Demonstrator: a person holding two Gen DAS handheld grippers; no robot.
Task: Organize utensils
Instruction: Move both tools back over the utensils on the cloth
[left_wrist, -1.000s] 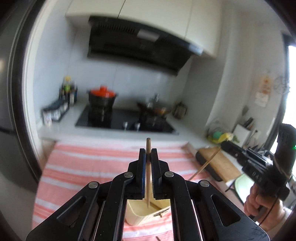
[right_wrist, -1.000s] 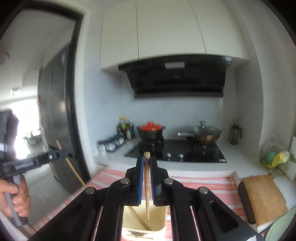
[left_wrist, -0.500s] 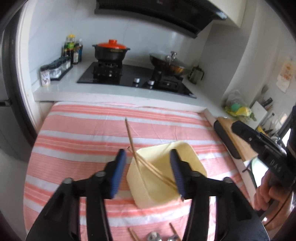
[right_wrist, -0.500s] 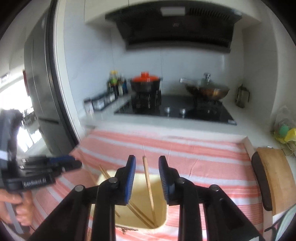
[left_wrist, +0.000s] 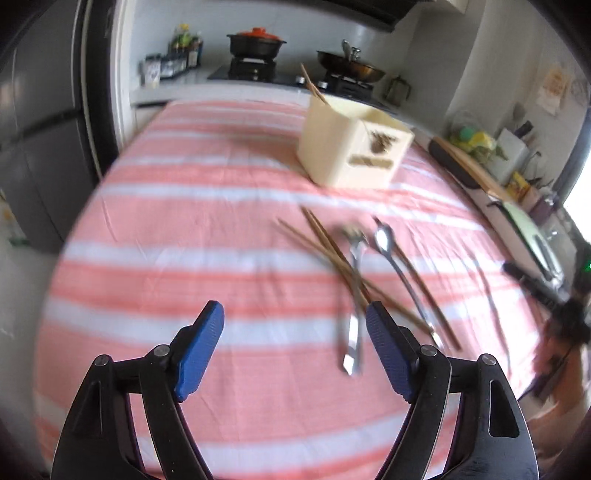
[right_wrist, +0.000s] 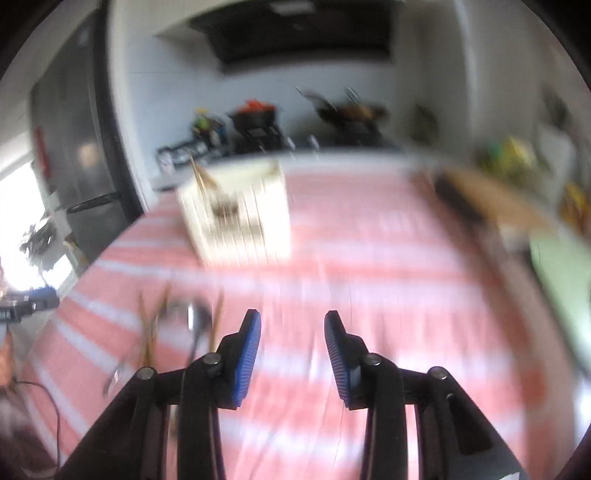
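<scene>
A cream utensil box (left_wrist: 352, 144) stands on the pink striped cloth (left_wrist: 184, 229) with chopsticks (left_wrist: 312, 85) sticking out of it; it also shows, blurred, in the right wrist view (right_wrist: 240, 210). Loose chopsticks (left_wrist: 332, 251), a metal fork (left_wrist: 354, 295) and a spoon (left_wrist: 391, 254) lie on the cloth in front of the box. My left gripper (left_wrist: 293, 325) is open and empty, low over the cloth, just left of the fork. My right gripper (right_wrist: 291, 332) is open and empty; the loose utensils (right_wrist: 184, 317) lie to its left.
A stove with a red-lidded pot (left_wrist: 256, 38) and a wok (left_wrist: 351, 66) sits behind the table. A wooden cutting board (left_wrist: 469, 166) and a green plate (left_wrist: 532, 236) lie at the right. A grey fridge (left_wrist: 37, 122) stands at the left.
Both grippers let their chopsticks drop into the box, opened wide, and came down and back toward the loose utensils on the cloth. The right wrist view is now motion-blurred.
</scene>
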